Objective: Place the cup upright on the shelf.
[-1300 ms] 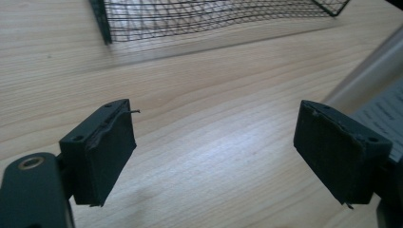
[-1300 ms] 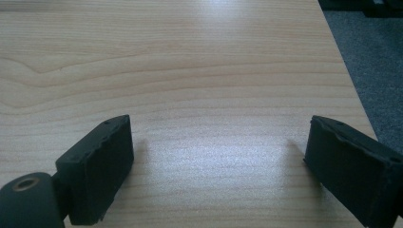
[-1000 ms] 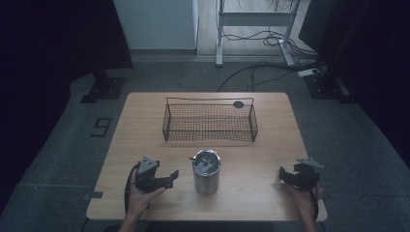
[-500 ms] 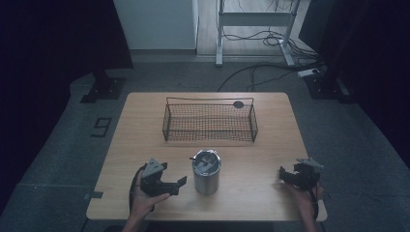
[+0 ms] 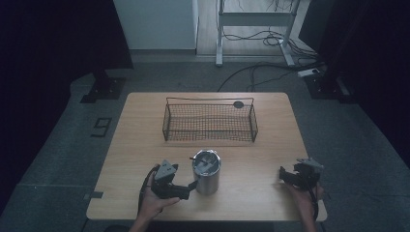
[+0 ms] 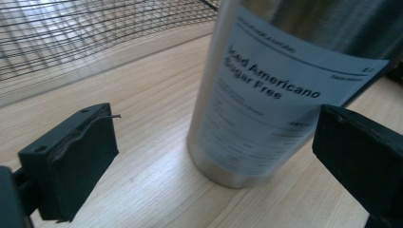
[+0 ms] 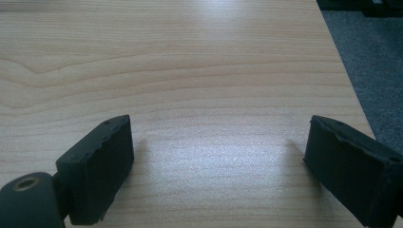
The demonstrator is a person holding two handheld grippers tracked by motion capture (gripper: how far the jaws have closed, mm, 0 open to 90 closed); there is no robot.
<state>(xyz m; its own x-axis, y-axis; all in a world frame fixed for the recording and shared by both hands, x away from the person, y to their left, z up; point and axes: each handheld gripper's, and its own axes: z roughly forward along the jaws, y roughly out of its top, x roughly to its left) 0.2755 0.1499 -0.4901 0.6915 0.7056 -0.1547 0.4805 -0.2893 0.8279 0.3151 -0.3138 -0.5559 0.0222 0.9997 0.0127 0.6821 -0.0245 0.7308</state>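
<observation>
The metal cup (image 5: pixel 206 171) stands on the tabletop (image 5: pixel 270 140) at 6 o'clock from the wire basket (image 5: pixel 210 121). Likely rigid, smooth and slippery; grip mid-body across the label. Left gripper (image 6: pixel 214 156) fingers wide open, flanking it; right gripper (image 7: pixel 218 166) open, empty.

Steel cup (image 5: pixel 206 171) w/ white label "Iced Americano Sugar Free", upright, near table's front edge, mid-width. Wire basket (image 5: pixel 210 122), black mesh, toward back edge, centred.
</observation>
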